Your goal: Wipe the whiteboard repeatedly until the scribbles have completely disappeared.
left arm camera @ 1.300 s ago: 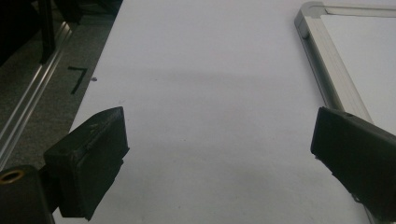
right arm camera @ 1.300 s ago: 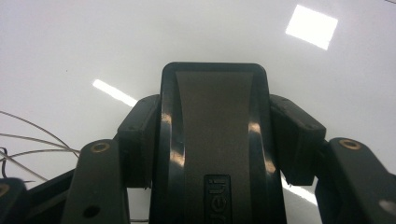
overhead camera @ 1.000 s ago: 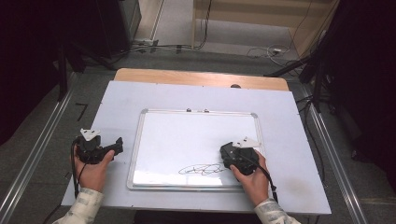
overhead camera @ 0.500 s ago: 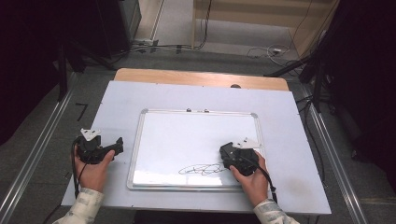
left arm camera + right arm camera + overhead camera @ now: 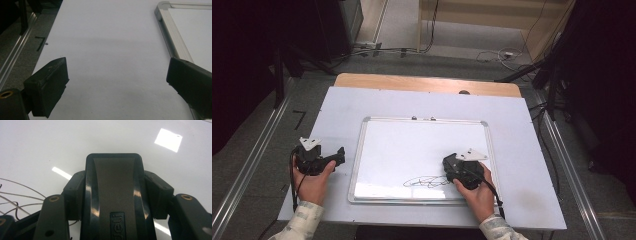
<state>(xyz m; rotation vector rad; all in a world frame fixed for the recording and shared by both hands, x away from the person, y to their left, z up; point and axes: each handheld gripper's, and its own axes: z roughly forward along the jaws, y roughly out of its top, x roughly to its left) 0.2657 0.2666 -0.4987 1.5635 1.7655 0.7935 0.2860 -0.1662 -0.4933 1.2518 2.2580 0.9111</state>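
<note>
Whiteboard [image 5: 422, 150] lies flat in the middle of the table [image 5: 522, 150], a glossy white panel in a thin silvery metal frame with rounded corners; bright ceiling reflections shine off it in the right gripper view. Near its front edge sits a looping black scribble [image 5: 424, 181], thin tangled pen lines, and just to the right of that scribble the right gripper [image 5: 451, 165] rests over the board, held in the person's right hand [image 5: 478, 192].

Between its jaws sits a whiteboard eraser [image 5: 113, 195], a black plastic block with a smooth, rounded-rectangle back and a matte grey strip running down the middle; both jaws press against its sides, so it's clamped firmly. Grey strokes of the scribble trail off at the left of that view.

Over on the other side, the left gripper [image 5: 339, 154] sits on the bare table surface just left of the board's frame, gripped by the left hand [image 5: 312, 182]. Its two blocky, matte black jaws stand wide apart with nothing between them. The table top is a plain, pale, matte sheet, with a wooden strip [image 5: 427, 84] along its far edge.
</note>
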